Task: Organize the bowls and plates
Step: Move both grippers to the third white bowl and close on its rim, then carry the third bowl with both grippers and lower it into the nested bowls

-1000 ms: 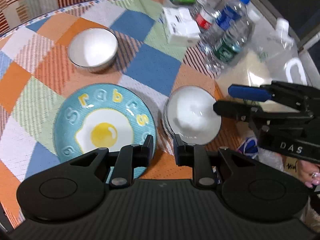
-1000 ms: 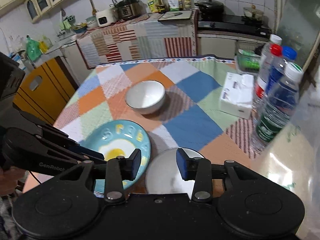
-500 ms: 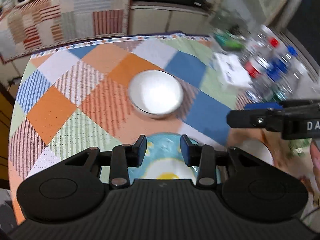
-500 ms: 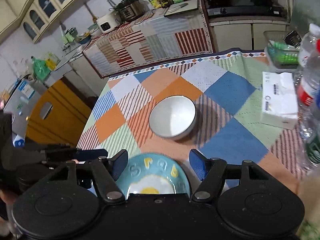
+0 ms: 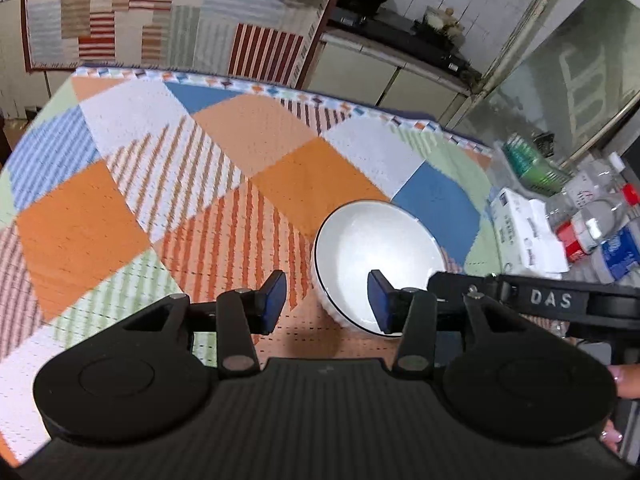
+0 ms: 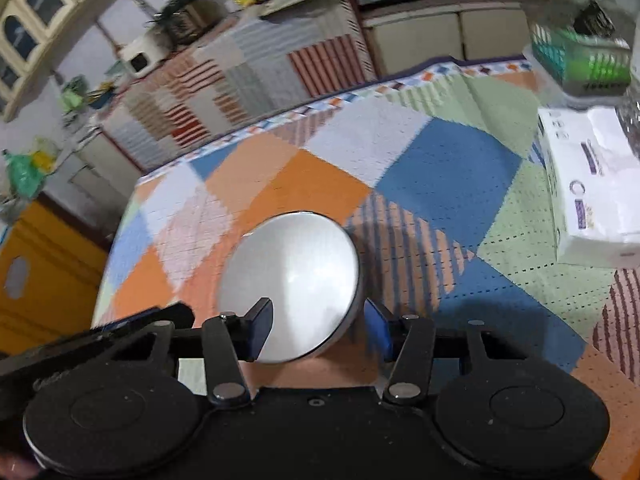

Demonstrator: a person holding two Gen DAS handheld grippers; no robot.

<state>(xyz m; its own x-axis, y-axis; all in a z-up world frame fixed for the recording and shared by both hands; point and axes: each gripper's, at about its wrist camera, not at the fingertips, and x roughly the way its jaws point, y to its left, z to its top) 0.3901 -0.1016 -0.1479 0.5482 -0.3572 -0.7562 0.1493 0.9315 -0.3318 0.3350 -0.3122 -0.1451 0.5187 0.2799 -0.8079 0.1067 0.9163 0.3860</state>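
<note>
Gone from view, the egg plate; right hand-held gripper [image 6: 318,330] half-hides bowl [image 6: 292,280].

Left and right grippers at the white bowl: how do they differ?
The left gripper straddles the left rim of the white bowl, with its right finger over the inside. The right gripper straddles the right rim, with its left finger over the inside. The right gripper's body reads DAS, while the left's lettering is too blurred to read. Both are open, and neither is clamped on the bowl.
</note>
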